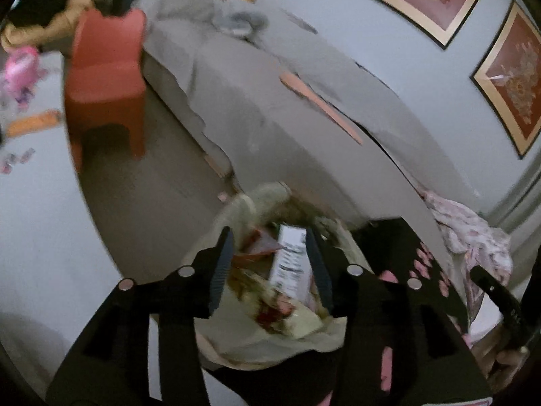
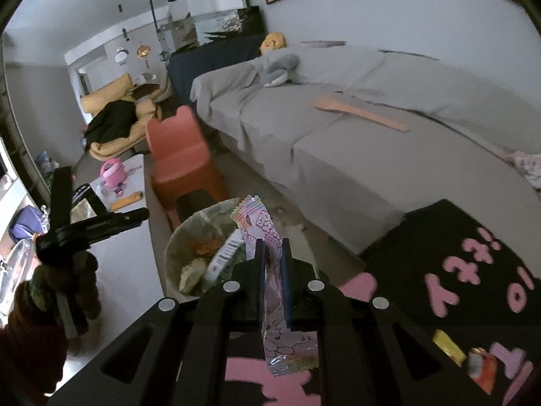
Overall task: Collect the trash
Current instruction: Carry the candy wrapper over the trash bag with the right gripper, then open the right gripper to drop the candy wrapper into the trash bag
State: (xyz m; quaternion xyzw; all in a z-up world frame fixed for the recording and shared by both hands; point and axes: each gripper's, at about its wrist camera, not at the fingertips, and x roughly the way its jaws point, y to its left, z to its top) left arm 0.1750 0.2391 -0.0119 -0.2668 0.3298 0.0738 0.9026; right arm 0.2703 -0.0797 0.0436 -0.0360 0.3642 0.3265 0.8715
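Observation:
A round trash bin [image 2: 175, 237] lined with a pale bag stands on the floor beside the sofa. Inside it are a white carton [image 2: 225, 253] and several wrappers. In the left wrist view my left gripper [image 1: 270, 267] hangs open just over the bin [image 1: 243, 199]. The white carton [image 1: 290, 264] stands between its fingers on top of the other wrappers [image 1: 280, 311], and the pads do not press on it. My right gripper [image 2: 272, 247] is shut on a pink printed wrapper [image 2: 257, 223], held upright near the bin's right rim.
A red child's chair [image 2: 182, 159] stands behind the bin, next to a grey sofa [image 2: 338, 142]. A black rug with pink letters [image 2: 456, 253] lies to the right, with a yellow wrapper [image 2: 449, 345] and an orange one [image 2: 481, 365] on it. A white low table [image 2: 132, 169] carries toys.

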